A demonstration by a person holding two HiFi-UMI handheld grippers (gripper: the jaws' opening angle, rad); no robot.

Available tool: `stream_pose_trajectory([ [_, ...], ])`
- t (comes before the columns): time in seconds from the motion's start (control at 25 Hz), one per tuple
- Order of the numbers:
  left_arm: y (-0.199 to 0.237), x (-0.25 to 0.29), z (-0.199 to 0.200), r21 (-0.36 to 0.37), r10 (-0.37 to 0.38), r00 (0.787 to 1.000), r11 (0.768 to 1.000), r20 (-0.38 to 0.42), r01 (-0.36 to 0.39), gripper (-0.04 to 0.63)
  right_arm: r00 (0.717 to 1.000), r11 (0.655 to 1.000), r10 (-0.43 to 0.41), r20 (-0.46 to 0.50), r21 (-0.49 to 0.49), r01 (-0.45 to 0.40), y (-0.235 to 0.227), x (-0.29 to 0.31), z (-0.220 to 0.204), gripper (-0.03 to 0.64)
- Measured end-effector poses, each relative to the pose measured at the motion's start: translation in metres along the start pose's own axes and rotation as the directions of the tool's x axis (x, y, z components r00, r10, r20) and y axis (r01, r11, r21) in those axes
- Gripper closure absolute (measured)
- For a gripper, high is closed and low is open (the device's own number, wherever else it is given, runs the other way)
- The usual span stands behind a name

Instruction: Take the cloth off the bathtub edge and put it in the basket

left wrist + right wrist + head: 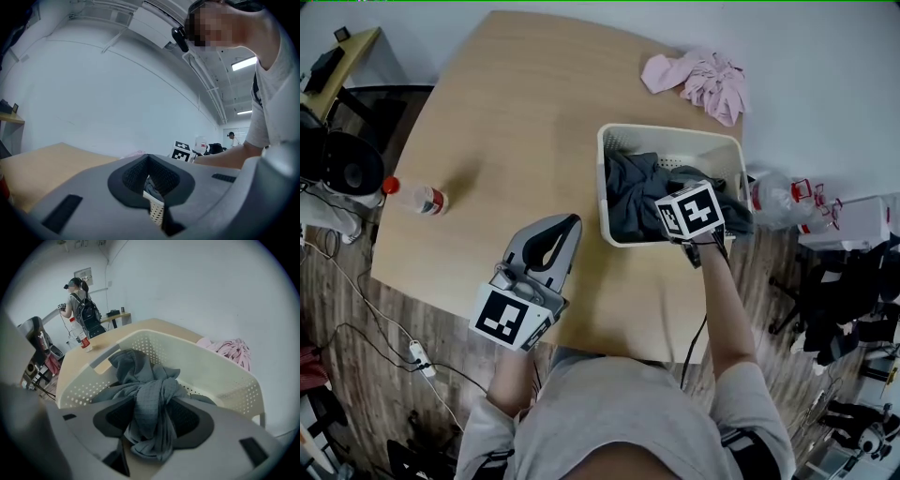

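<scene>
A white perforated basket stands on the wooden table, with a crumpled grey cloth inside it. My right gripper hangs over the basket's near right part. In the right gripper view the grey cloth droops between the spread pads of that gripper, which stand open above the basket. My left gripper rests on the table left of the basket, shut and empty. Through its narrow slit a bit of the basket shows. No bathtub is in view.
A pink cloth lies on the table's far right corner, behind the basket. A water bottle with a red cap lies near the left edge. A cable and power strip run over the floor. A person with a backpack stands far off.
</scene>
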State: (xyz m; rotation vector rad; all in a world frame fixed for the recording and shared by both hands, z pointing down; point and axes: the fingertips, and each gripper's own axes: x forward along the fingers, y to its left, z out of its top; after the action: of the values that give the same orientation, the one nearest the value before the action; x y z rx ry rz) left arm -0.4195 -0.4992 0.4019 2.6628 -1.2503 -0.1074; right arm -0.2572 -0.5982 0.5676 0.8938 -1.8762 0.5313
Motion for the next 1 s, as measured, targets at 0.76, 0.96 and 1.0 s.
stream_pose_trajectory([
  [0.76, -0.095, -0.008, 0.028, 0.091, -0.003, 0.999, 0.996, 0.050, -0.001, 0.600, 0.807, 0.996, 0.032, 0.590, 0.051, -0.077, 0.043, -0.156, -0.008, 0.607],
  [0.96, -0.133, -0.009, 0.033, 0.122, -0.004, 0.999, 0.993, 0.054, -0.003, 0.600, 0.746, 0.993, 0.045, 0.665, 0.049, -0.103, 0.051, -0.203, -0.032, 0.606],
  [1.0, -0.141, -0.009, 0.034, 0.128, -0.005, 0.998, 0.992, 0.055, -0.002, 0.600, 0.733, 0.993, 0.044, 0.679, 0.051, -0.107, 0.053, -0.213, -0.037, 0.607],
])
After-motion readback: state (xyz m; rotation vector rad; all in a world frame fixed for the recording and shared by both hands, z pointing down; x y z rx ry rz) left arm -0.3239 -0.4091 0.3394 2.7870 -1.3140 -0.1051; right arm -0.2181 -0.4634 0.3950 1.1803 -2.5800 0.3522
